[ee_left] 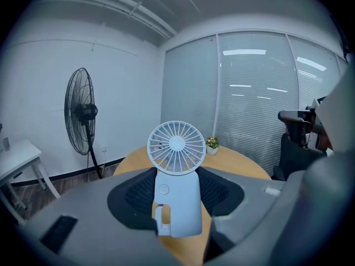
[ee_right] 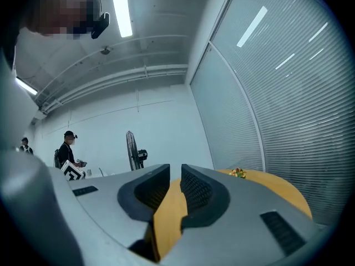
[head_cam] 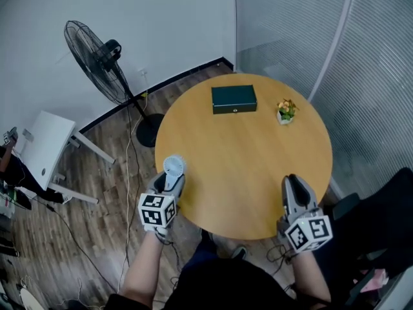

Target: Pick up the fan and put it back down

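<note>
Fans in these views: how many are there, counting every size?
2. A small white handheld fan is held in the left gripper at the table's left edge; a black pedestal fan stands on the floor beyond it. None appears hidden.

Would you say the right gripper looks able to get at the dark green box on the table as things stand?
Probably yes: the right gripper is empty, and only bare table lies between it and the box; the flower pot stands aside.

Left tongs [head_cam: 171,183], lower left of frame, clamp the fan [head_cam: 173,166]; right tongs [head_cam: 293,183], lower right, empty, jaws narrowly apart.
</note>
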`<state>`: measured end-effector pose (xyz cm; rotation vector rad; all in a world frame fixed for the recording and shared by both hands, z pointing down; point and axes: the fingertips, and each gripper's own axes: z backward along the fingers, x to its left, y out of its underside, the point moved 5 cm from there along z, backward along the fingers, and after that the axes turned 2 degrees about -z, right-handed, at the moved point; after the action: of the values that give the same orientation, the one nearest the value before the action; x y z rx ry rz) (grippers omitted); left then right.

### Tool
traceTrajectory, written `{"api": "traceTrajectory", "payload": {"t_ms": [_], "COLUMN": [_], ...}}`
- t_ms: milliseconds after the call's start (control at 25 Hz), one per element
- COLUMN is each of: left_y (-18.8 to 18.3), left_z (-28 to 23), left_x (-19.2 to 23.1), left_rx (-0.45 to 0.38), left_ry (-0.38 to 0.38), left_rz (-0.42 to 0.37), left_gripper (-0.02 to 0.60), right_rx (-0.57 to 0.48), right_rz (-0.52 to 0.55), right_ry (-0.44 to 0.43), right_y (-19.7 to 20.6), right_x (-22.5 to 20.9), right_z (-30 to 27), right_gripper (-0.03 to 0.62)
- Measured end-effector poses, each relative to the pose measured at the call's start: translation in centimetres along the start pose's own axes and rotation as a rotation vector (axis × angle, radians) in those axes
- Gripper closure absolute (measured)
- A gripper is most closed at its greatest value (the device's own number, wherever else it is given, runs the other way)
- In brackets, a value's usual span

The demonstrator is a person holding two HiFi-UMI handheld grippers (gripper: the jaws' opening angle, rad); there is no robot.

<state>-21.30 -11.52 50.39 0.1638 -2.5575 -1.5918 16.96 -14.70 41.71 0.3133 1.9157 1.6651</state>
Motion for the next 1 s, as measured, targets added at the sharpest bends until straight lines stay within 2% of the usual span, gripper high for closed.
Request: {"api": "traceTrajectory", "payload": {"t_ms": [280,640,1000], "left_y": [0.2,3.3,7.0], "left_z": [-6.4,-14.7,-21.4], "left_x": [6.0,11.2,14.1], "left_rx": [0.035,0.169,0.327], "left_ry": [0.033,0.086,0.145], "left_rz": [0.012,-0.017,-0.081], "left_gripper": [0.368,0.368,0.368], "right_rx": [-0.014,0.000,0.014], "right_rz": [0.016,0.038,0.046], "right_ry": [0.092,0.200,0.267], "right_y": [-0.6,-0.3,0.4], "right_x": [0.7,1.8,2.5], "right_z": [-4.6,-8.4,-10.7], "right_gripper": [0.528,0.528,0.528]}}
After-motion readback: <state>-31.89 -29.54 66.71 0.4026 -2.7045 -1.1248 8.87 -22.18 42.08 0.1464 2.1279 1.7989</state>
